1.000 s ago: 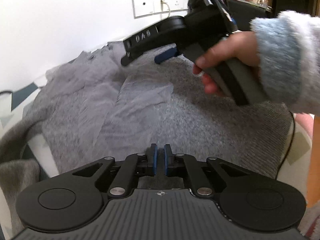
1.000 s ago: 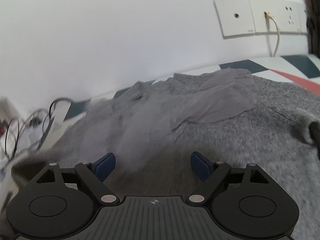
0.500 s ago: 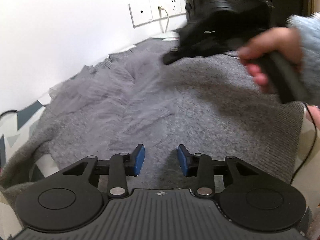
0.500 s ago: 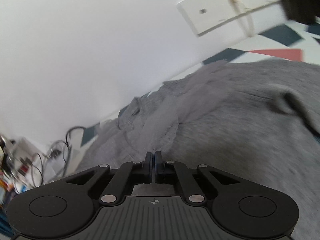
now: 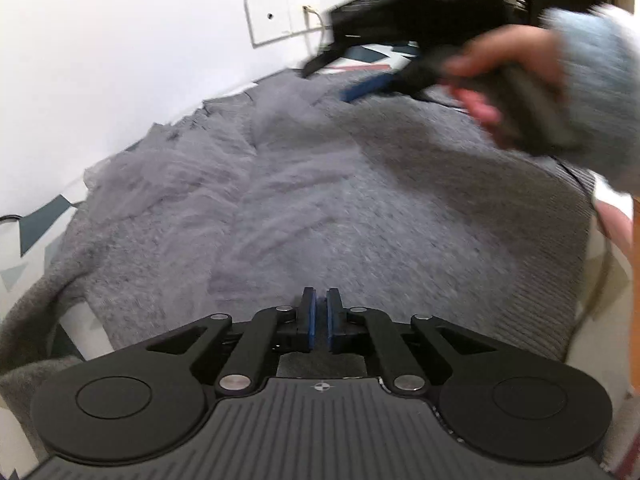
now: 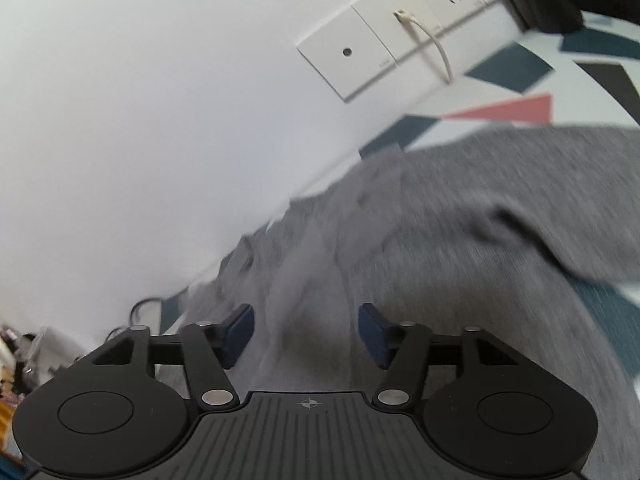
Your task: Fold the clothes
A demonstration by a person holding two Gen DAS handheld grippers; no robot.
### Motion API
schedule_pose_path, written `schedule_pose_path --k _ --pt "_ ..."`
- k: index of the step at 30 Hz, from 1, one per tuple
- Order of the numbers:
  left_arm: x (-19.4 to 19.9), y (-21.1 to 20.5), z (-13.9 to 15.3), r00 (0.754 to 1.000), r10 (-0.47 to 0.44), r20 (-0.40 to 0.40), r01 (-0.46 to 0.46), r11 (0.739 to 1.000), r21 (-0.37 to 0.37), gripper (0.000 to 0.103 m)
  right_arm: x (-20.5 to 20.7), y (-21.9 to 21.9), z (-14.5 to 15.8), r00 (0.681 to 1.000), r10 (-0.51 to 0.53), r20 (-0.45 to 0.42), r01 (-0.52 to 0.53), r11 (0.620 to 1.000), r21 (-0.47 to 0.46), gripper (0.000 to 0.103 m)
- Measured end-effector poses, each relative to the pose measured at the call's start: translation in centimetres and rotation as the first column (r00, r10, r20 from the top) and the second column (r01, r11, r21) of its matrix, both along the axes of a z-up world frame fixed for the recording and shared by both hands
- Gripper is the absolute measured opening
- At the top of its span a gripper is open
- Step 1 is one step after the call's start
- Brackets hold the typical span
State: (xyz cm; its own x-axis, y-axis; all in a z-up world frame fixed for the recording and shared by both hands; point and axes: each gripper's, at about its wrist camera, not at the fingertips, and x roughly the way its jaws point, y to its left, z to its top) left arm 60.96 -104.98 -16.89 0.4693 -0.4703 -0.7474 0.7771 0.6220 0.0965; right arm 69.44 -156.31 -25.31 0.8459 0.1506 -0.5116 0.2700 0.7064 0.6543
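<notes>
Sweater (image 5: 400,216) (grey, unlabelled), left claw (image 5: 319,312) closed, right claw (image 6: 306,336) spread

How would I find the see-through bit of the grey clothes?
Start at the white socket plate on the wall and look down to the big grey knitted sweater spread over the patterned cover. The thin gauzy layer lies on the sweater's side nearest the wall. It is paler, wrinkled and sheer, while the knit beside it is thick and fuzzy.

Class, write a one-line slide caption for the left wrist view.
Left claw shut above a grey sweater while the right claw, held in a hand, hovers near the far edge.
</notes>
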Motion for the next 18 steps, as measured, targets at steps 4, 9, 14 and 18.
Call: schedule_pose_path --k 4,9,14,18 --pt "-0.5 1.5 0.0 0.998 0.028 -0.049 -0.029 1.000 -0.009 0.004 3.4 -0.2 -0.9 0.999 0.024 -0.027 -0.025 0.999 -0.021 0.046" --pt "-0.1 3.4 0.6 0.990 0.093 -0.111 -0.098 0.994 -0.042 0.005 2.4 -0.6 -0.9 0.999 0.044 -0.008 -0.044 0.997 0.069 0.000" --pt "0.4 3.8 1.1 0.987 0.122 -0.108 -0.128 0.990 -0.051 0.011 -4.2 -1.8 0.3 0.999 -0.043 0.018 0.041 0.994 0.100 0.000" --pt "0.9 4.4 1.7 0.979 0.160 -0.128 -0.174 0.979 -0.106 0.020 -7.7 -2.4 -0.1 0.997 -0.069 -0.041 0.074 0.990 0.117 0.000"
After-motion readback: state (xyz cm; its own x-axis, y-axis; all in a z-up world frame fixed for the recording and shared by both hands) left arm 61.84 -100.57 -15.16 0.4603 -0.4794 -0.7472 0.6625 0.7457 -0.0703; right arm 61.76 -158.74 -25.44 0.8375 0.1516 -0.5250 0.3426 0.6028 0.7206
